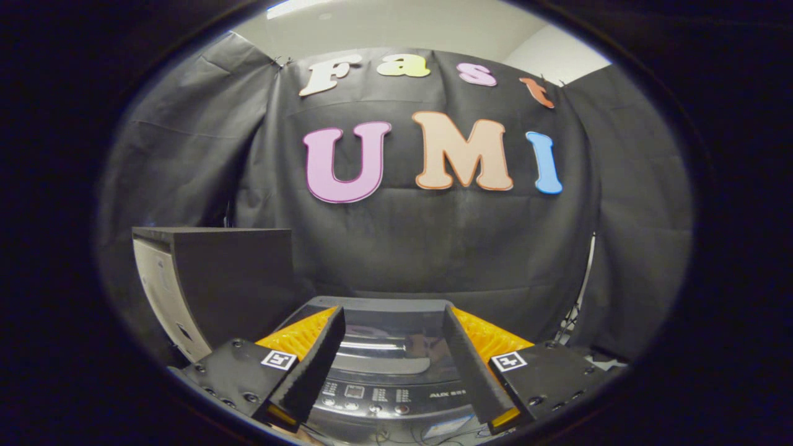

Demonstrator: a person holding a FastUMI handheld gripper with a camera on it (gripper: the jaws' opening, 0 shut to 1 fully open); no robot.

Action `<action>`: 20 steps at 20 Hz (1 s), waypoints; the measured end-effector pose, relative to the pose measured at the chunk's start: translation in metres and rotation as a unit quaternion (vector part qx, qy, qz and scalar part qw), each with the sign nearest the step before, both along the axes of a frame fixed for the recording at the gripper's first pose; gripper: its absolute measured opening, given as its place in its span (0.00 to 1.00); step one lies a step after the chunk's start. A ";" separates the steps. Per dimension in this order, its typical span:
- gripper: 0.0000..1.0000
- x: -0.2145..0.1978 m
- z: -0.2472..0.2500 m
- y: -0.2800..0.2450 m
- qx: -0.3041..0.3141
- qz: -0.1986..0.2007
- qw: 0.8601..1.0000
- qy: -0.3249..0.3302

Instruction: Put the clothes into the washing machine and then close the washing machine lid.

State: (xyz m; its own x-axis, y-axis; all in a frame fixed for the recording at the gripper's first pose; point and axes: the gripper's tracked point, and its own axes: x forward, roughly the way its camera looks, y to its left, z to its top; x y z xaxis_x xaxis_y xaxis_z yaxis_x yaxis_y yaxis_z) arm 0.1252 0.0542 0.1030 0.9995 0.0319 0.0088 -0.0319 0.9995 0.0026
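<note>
A dark top-loading washing machine [387, 310] stands just ahead of and below my gripper [393, 319]. Its glossy lid [384, 341] lies flat and shut over the tub, with a control panel [372, 391] of buttons along the near edge. My gripper hovers above the lid, open, with nothing between its fingers [319, 353]. The lid and panel show in the gap between them. No clothes can be seen outside the machine.
A black and white cabinet-like box [210, 282] stands to the left of the machine, close beside it. Black cloth walls hang behind and to both sides. Some cables [573, 322] hang at the right by the wall.
</note>
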 end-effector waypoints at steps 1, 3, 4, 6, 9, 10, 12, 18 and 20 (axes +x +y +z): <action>0.98 -0.004 -0.004 -0.006 0.002 -0.002 1.000 -0.002; 0.98 -0.014 -0.016 -0.021 0.010 -0.009 1.000 -0.001; 0.98 -0.019 -0.022 -0.026 0.016 -0.010 1.000 -0.001; 0.97 -0.027 -0.037 -0.038 0.030 -0.016 0.999 0.004; 0.97 -0.039 -0.054 -0.051 0.040 -0.023 0.999 -0.001; 0.97 -0.042 -0.061 -0.056 0.040 -0.026 0.999 -0.002; 0.96 -0.048 -0.073 -0.065 0.045 -0.033 0.998 -0.001; 0.96 -0.061 -0.102 -0.071 0.060 -0.033 0.998 -0.002; 0.96 -0.063 -0.105 -0.070 0.061 -0.032 0.998 -0.007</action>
